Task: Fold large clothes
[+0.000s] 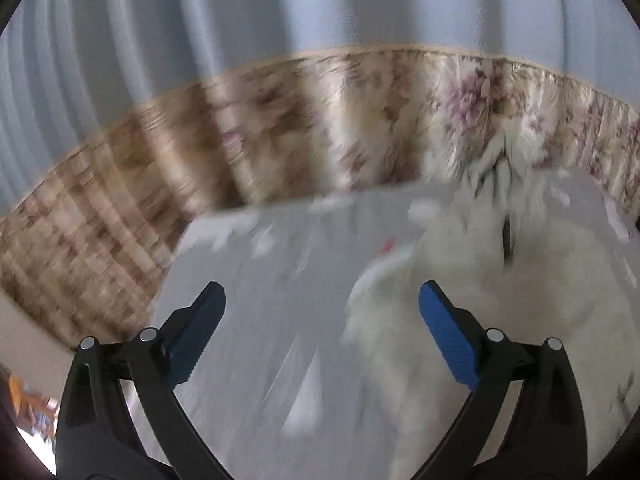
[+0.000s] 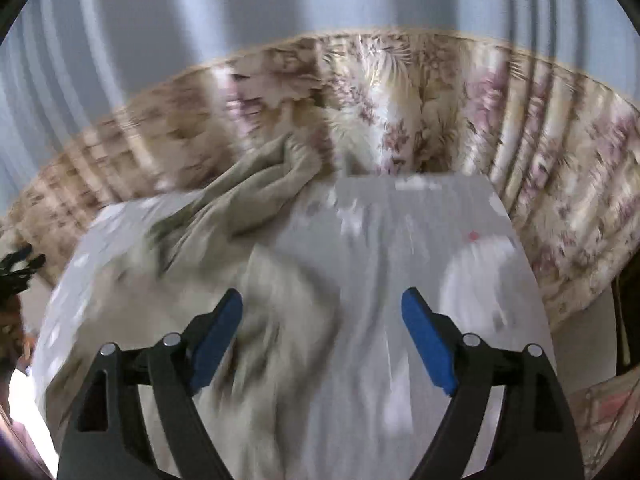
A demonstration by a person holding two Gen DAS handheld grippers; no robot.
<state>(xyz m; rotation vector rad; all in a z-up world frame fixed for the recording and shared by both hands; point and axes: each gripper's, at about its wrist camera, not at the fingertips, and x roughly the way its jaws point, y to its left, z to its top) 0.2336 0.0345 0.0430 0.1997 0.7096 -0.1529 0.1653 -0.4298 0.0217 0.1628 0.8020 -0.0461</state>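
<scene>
the left gripper [image 1: 322,312] stands wide apart, its 2 blue pads [image 1: 448,344] spread with nothing between them; below the gap lies only the pale grey sheet [image 1: 256,280] covering the work surface. a fluffy white garment [image 1: 500,300] lies to its right on the sheet, passing under the right-hand pad, though blur hides whether they touch. the right gripper [image 2: 322,312] is also well open and holds nothing. a crumpled beige garment [image 2: 224,216] lies to its left on the same sheet, running under the left-hand pad, contact unclear. a white piece [image 2: 480,276] rests near the sheet's right edge. flowered curtains [image 2: 400,112] hang behind the surface in both views, which are smeared.
</scene>
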